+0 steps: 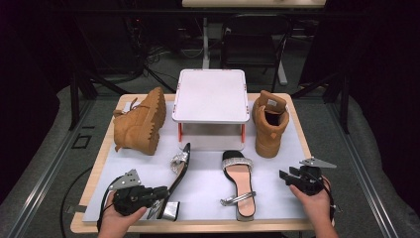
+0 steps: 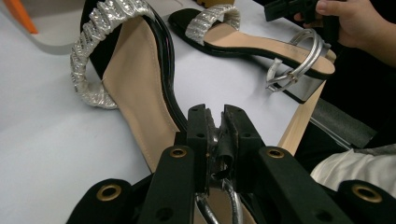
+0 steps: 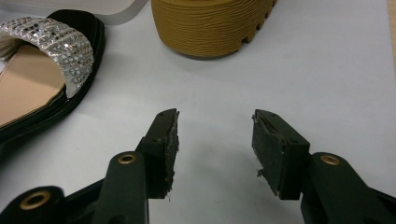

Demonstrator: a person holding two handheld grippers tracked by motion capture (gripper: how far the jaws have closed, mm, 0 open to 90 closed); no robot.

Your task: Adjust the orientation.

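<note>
The left gripper (image 2: pixel 215 122) has its fingers clenched on the silver ankle strap (image 2: pixel 219 186) of the left sandal (image 1: pixel 177 173), lying on its side near the table's (image 1: pixel 94 183) front edge, likely to lift it. The right gripper (image 3: pixel 215 135) rests released beside the right sandal (image 1: pixel 238 183), far from interfering.

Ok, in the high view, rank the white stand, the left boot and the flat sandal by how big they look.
1. White stand, largest.
2. Left boot.
3. Flat sandal, smallest; it lies nearer the camera, so its true size may be smaller than it looks.
</note>
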